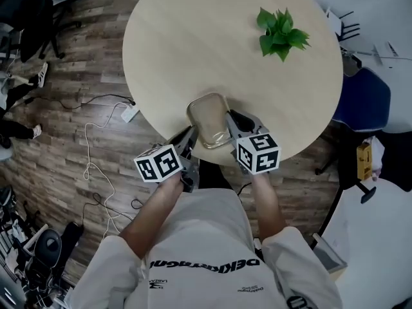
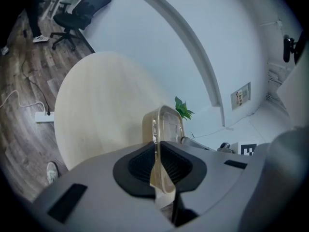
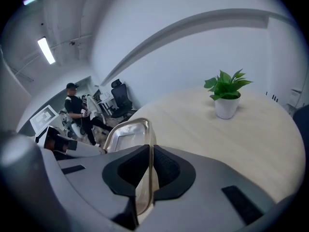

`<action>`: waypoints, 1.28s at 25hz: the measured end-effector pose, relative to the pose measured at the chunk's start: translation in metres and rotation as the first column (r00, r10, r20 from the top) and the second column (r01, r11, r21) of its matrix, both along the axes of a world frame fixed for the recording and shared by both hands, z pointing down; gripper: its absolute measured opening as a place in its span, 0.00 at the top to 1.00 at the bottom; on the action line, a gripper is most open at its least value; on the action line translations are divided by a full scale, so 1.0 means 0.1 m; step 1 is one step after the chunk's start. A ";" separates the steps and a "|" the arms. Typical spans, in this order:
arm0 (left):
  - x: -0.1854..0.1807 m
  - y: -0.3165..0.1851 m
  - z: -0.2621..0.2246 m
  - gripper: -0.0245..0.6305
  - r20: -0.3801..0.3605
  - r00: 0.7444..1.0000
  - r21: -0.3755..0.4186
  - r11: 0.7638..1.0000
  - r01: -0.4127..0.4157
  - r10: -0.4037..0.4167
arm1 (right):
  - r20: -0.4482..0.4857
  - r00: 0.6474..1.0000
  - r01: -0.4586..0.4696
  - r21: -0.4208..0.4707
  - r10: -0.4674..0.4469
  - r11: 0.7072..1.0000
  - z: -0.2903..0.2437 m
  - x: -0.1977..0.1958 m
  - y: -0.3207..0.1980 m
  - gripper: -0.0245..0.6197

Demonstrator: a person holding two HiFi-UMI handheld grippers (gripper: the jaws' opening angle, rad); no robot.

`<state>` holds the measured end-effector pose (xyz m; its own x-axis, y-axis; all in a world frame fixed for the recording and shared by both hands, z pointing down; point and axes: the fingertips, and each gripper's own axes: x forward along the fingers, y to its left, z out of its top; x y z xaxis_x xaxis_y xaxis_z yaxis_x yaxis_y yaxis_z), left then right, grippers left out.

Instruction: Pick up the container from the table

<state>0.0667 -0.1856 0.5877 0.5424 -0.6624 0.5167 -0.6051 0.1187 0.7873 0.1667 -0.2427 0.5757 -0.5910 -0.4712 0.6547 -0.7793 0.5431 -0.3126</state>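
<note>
We pinch the container (image 1: 209, 122) by opposite rims, the left gripper (image 1: 188, 141) and the right gripper (image 1: 230, 126) each clamped narrow on its thin clear wall, so it hangs balanced over the bench's (image 1: 193, 44) near edge. A potted plant (image 1: 280, 32) stands toward the far edge. Wood floor (image 1: 71, 76) and an office chair (image 2: 79, 11) lie beyond.

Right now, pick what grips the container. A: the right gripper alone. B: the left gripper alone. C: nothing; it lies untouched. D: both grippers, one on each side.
D: the left gripper and the right gripper each have their pads pressed on the rim of the container, from opposite sides.
</note>
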 end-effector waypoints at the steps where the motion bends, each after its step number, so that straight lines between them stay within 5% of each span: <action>1: -0.01 0.01 -0.10 0.89 0.015 1.000 0.021 1.000 -0.017 0.016 | 0.009 1.000 -0.016 0.012 0.016 1.000 -0.10 0.00 0.03 0.87; 7: -0.09 0.00 -0.75 0.89 0.126 0.986 0.175 0.975 -0.134 0.112 | 0.033 0.992 -0.122 0.147 0.118 0.982 -0.78 -0.02 0.17 0.87; 15: -0.27 0.06 -1.62 0.89 0.214 0.961 0.381 0.891 -0.246 0.174 | 0.114 0.972 -0.230 0.320 0.203 0.919 -1.70 -0.15 0.42 0.87; 22: -0.34 0.11 -2.28 0.89 0.262 0.945 0.522 0.795 -0.310 0.197 | 0.199 0.951 -0.303 0.459 0.236 0.835 -2.36 -0.19 0.60 0.87; 32: -0.29 0.21 -2.86 0.89 0.396 0.911 0.676 0.635 -0.373 0.113 | 0.237 0.924 -0.383 0.592 0.301 0.709 -2.88 -0.12 0.83 0.87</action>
